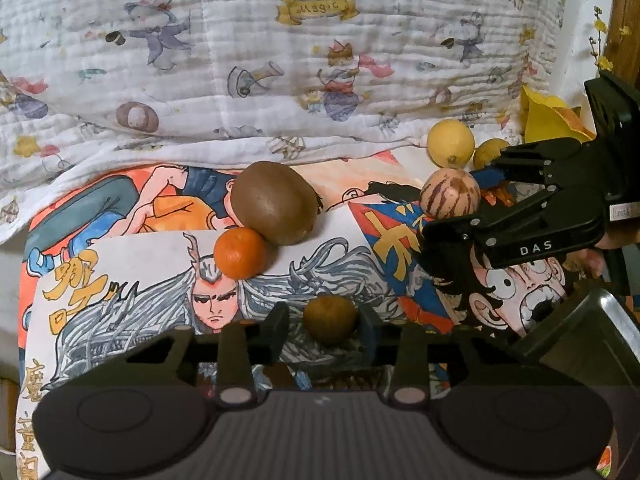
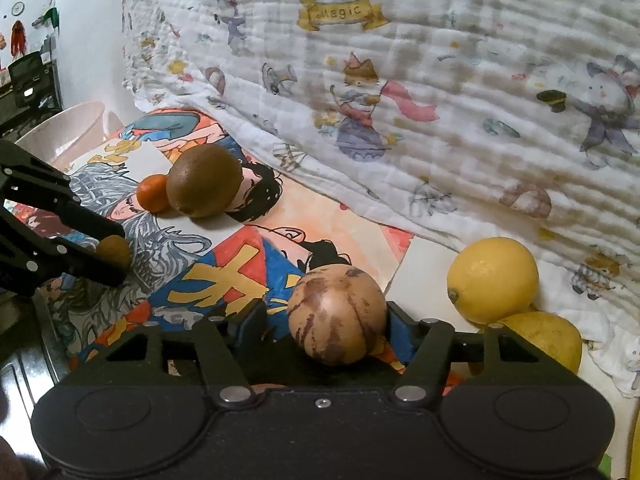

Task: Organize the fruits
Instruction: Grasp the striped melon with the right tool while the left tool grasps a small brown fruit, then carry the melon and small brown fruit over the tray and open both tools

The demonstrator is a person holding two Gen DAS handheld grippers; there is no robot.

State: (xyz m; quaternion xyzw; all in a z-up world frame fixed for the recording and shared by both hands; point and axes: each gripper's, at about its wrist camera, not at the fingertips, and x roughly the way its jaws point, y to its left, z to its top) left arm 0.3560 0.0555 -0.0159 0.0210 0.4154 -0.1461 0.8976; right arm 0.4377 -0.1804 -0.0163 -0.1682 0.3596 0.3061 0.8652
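Note:
My left gripper has its fingers on both sides of a small brown fruit on the cartoon-print table cover; whether they press it I cannot tell. It also shows in the right wrist view. My right gripper stands open around a tan striped round fruit, with a gap on the left side; that fruit also shows in the left wrist view. A large brown kiwi and a small orange touch each other mid-table. Two yellow lemons lie to the right.
A white cartoon-print quilt rises along the back of the table. A metal tray edge is at the lower right of the left wrist view. A pale pink bowl stands at the far left. Yellow paper lies behind the lemons.

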